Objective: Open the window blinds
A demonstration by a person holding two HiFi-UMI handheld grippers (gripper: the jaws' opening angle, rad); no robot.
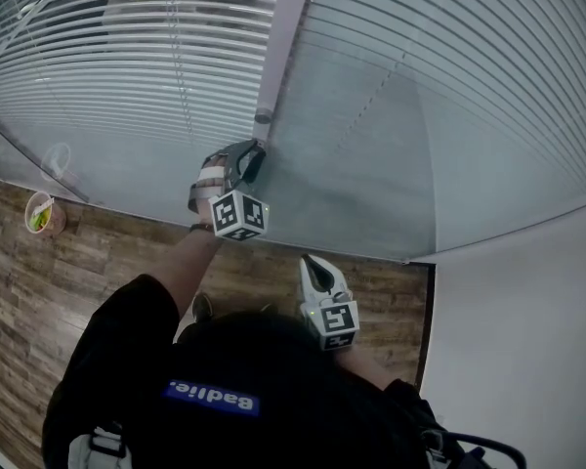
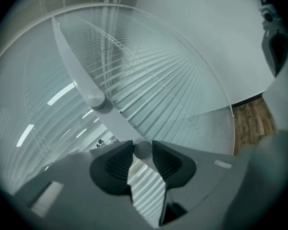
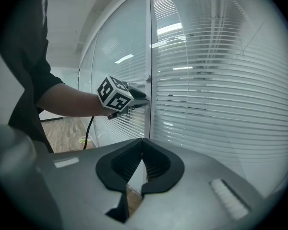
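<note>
The floor (image 1: 39, 301) is of brown wood planks. It shows below and to the left of the left tool (image 1: 257, 154), and as a narrow strip just beyond the right tool (image 1: 313, 262), up to the foot of the glass wall (image 1: 352, 184). A small round cup (image 1: 42, 215) with something green and yellow inside stands on the planks, well to the left of the left tool and close to the glass. What looks like a shoe (image 1: 203, 308) rests on the floor below that tool.
</note>
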